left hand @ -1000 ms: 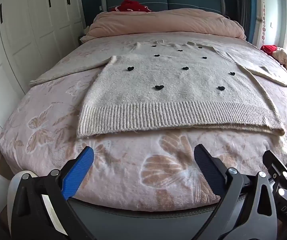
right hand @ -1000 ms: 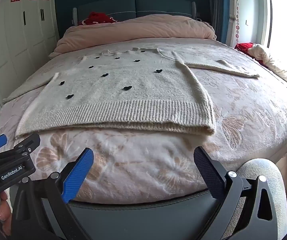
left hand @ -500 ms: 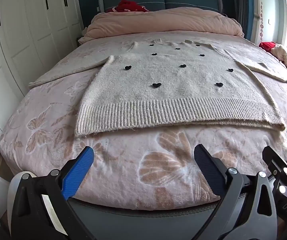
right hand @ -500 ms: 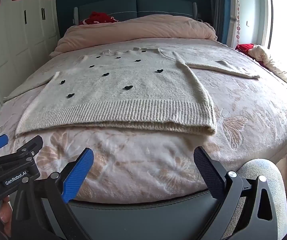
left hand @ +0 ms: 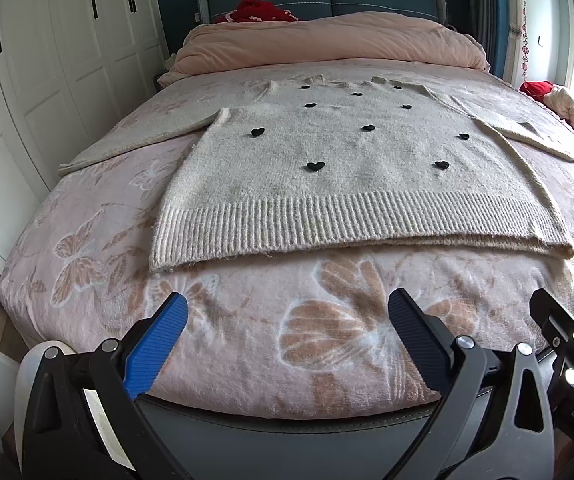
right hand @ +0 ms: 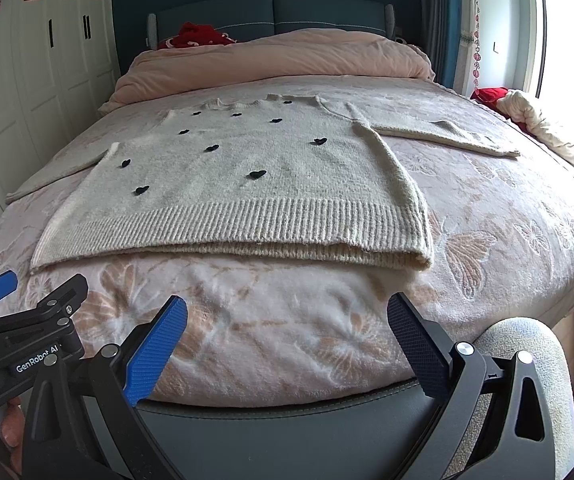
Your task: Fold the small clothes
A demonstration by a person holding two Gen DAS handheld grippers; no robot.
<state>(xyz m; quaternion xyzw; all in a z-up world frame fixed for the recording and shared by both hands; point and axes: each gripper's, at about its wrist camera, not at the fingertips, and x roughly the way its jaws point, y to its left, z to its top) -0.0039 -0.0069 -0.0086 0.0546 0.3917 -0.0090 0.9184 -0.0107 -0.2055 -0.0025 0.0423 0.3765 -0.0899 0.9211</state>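
A cream knit sweater (left hand: 347, 176) with small black hearts lies flat on the bed, sleeves spread out to both sides, ribbed hem nearest me. It also shows in the right wrist view (right hand: 247, 184). My left gripper (left hand: 287, 320) is open and empty, over the foot of the bed, short of the hem. My right gripper (right hand: 287, 320) is open and empty too, at the same distance, nearer the hem's right corner. The left gripper's body shows at the lower left of the right wrist view.
The bed has a pink butterfly blanket (left hand: 327, 340) and a dark padded foot edge (left hand: 287, 428). A pink duvet (left hand: 327, 44) is bunched at the headboard. White wardrobes (left hand: 67, 60) stand left; clothes (right hand: 535, 120) lie at the right edge. A grey stool (right hand: 527, 352) stands lower right.
Both grippers have edged slightly forward and up toward the bed; the sweater sits a little lower and nearer in both views. Nothing was grasped.
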